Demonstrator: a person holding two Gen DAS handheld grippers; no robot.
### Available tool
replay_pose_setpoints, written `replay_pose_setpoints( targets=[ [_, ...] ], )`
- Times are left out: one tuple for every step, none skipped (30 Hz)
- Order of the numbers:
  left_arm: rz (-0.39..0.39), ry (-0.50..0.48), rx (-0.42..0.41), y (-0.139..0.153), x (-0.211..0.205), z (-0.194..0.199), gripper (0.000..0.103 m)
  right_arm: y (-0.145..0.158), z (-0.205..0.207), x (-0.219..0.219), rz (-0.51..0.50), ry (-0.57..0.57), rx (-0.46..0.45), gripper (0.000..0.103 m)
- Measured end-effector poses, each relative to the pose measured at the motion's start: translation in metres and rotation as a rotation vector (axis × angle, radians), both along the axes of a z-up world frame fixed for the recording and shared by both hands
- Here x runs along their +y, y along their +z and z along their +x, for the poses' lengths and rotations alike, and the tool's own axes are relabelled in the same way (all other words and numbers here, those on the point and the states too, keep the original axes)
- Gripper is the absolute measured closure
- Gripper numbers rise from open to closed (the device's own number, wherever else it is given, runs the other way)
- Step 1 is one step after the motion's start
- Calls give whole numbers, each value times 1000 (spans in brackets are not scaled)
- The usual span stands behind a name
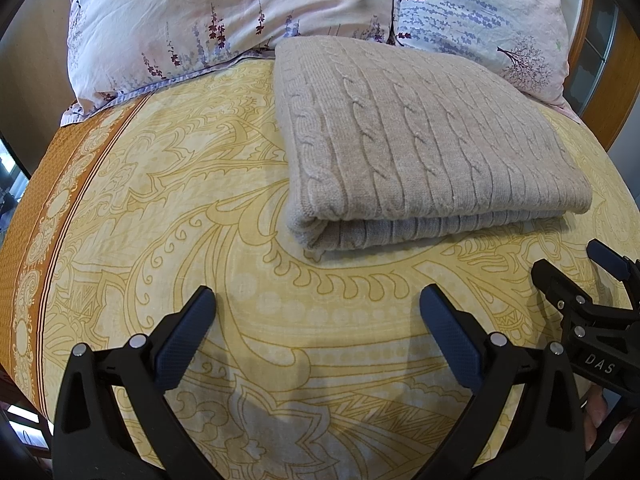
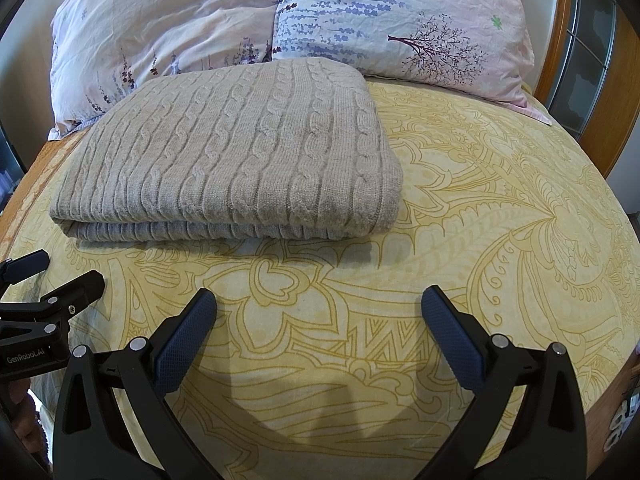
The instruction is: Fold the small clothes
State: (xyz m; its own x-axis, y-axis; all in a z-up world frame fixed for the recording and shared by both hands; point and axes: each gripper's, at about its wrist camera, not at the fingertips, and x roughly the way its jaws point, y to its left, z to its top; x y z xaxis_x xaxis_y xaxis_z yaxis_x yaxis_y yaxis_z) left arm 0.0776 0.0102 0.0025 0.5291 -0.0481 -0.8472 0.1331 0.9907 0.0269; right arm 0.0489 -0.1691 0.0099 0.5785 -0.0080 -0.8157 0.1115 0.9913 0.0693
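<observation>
Left wrist view: beige cable-knit sweater [image 1: 424, 136] lies neatly folded, rectangular.

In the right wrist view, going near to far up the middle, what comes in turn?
Right hand-held gripper, open → yellow patterned bedspread → folded beige cable-knit sweater → floral pillows.

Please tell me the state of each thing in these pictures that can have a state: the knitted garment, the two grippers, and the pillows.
Beige cable-knit sweater: folded into a flat rectangle, lying on the yellow bedsheet, untouched.
Left gripper: open, empty, hovering short of the sweater.
Right gripper: open, empty, also apart from the sweater.
Floral pillows: side by side behind the sweater, at the head of the bed.
</observation>
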Motion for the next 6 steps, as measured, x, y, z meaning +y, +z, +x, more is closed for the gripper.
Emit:
replay_pose_setpoints(
  targets=[
    [0,0,0,0,0,0,2,0,0,0,0,0,0,1],
    [0,1,0,0,0,1,2,0,0,0,0,0,0,1],
    [0,1,0,0,0,0,2,0,0,0,0,1,0,1],
    [0,1,0,0,0,1,2,0,0,0,0,0,0,1],
    [0,0,0,0,0,1,2,0,0,0,0,0,0,1],
    [0,0,0,0,0,1,2,0,0,0,0,0,0,1]
  ],
)
